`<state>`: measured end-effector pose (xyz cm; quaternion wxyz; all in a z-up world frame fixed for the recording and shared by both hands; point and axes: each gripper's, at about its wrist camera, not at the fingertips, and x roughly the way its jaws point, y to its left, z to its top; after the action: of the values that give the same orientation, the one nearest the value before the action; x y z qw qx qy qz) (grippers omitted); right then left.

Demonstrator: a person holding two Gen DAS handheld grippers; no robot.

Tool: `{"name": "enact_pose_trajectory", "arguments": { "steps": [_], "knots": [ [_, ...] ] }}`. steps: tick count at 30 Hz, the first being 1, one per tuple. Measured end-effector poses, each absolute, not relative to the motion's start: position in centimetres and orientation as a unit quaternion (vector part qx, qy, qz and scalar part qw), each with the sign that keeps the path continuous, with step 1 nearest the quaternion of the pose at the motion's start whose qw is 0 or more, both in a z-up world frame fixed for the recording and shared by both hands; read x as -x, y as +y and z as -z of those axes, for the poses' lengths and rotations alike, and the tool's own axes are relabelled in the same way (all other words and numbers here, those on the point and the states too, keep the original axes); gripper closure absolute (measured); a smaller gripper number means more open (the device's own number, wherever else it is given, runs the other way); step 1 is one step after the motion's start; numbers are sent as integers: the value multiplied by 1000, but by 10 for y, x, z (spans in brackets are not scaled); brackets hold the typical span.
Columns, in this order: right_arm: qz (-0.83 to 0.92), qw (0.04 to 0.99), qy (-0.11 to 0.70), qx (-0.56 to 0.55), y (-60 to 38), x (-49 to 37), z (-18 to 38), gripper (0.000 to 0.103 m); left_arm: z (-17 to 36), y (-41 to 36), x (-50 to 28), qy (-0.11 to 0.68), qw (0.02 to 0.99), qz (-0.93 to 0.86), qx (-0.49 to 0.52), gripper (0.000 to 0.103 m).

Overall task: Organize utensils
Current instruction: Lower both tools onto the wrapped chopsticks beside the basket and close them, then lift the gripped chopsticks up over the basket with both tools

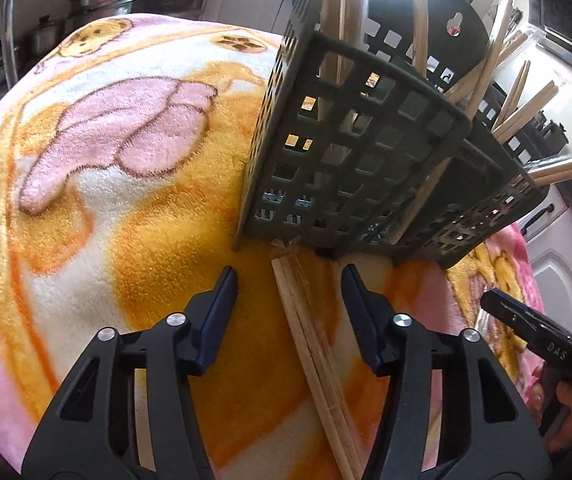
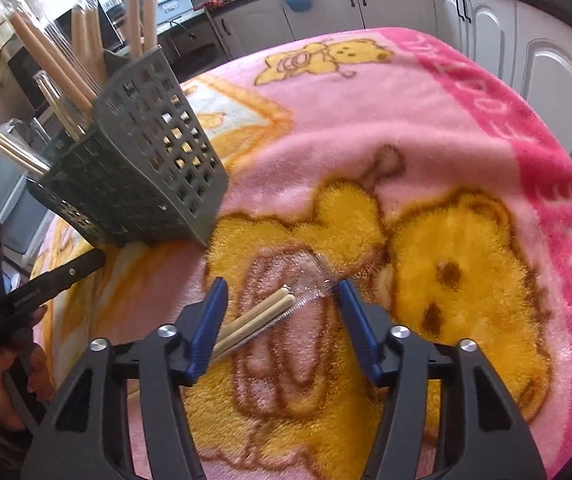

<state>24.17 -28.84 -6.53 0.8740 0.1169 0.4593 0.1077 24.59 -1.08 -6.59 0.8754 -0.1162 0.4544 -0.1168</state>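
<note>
Two tools: the left tool (image 1: pixel 290 292) and the right tool (image 2: pixel 281 300) are both part open, holding nothing yet.
Sticks by the left: a wrapped pair of chopsticks (image 1: pixel 314 344) lies flat on the blanket (image 1: pixel 97 168), between the blue pads, one end nearly at the basket (image 1: pixel 350 160).
Sticks by the right: another wrapped pair (image 2: pixel 253 320) lies between that tool's pads, in a clear wrapper (image 2: pixel 310 284).
How they feel: light, thin, stiff wood, I think; the shiny wrap may slip.
Where to hold: around the middle, squeezing both sticks together.
In the way: the grey basket, already full of tall sticks, leans close by; the fuzzy blanket is soft.
</note>
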Motion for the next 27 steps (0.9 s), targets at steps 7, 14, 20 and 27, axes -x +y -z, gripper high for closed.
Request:
{"name": "enact_pose_trajectory", "arguments": {
  "steps": [7, 14, 20, 27],
  "knots": [
    [-98, 882, 453, -89, -284, -244, 68, 68, 68, -7, -246, 452, 880, 100, 107, 77],
    [-110, 883, 446, -101, -284, -243, 67, 94, 71, 7, -246, 455, 876, 103, 126, 89],
    [-138, 886, 428, -111, -278, -235, 58, 96, 74, 25, -246, 461, 863, 125, 167, 93],
    [-166, 910, 369, -97, -267, -218, 21, 97, 47, 34, -221, 428, 875, 144, 174, 97]
  ]
}}
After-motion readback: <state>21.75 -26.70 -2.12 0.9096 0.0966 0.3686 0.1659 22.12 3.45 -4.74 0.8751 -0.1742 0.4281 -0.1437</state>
